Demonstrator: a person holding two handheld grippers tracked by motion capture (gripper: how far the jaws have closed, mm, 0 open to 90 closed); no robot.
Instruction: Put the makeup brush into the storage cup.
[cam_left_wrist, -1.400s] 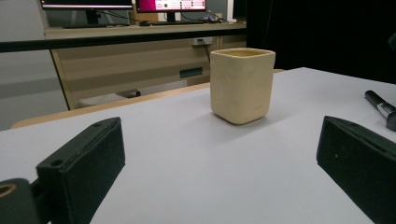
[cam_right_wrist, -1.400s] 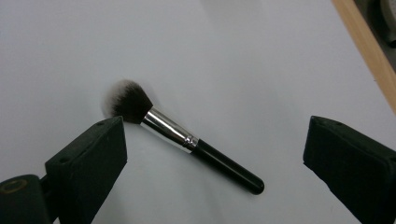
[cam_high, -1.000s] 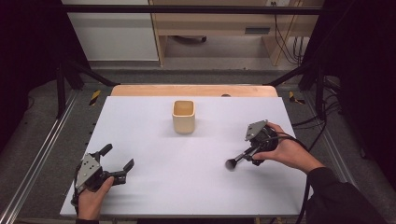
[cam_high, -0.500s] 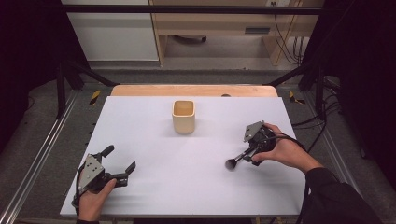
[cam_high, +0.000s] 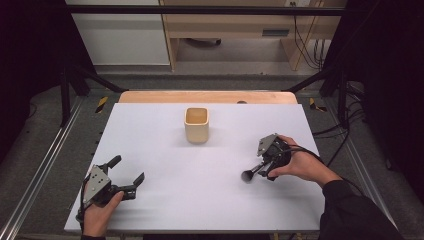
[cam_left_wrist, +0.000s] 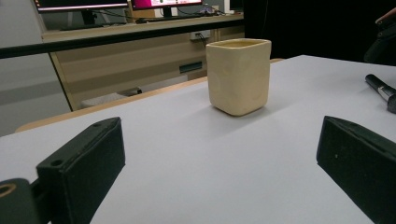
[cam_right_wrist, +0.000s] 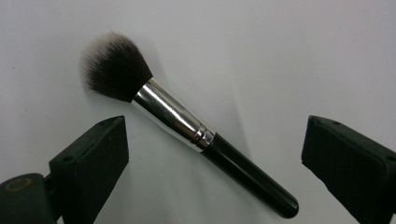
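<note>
A makeup brush with a black handle, silver ferrule and dark white-tipped bristles lies on the white table. My right gripper is open just over it, one jaw on each side of the handle and neither touching it. From above, the right gripper sits at the table's right with the brush head poking out to its left. A cream square cup stands upright at the centre back. My left gripper rests open at the front left, empty and facing the cup.
The wooden back edge of the table lies beyond the cup. Dark frame posts and cables flank the table's right side. In the left gripper view the brush handle end shows at far right. A desk and monitors stand behind.
The left gripper has edged slightly forward and to the right. The right gripper has shifted slightly over the brush, which has stayed in place on the table.
</note>
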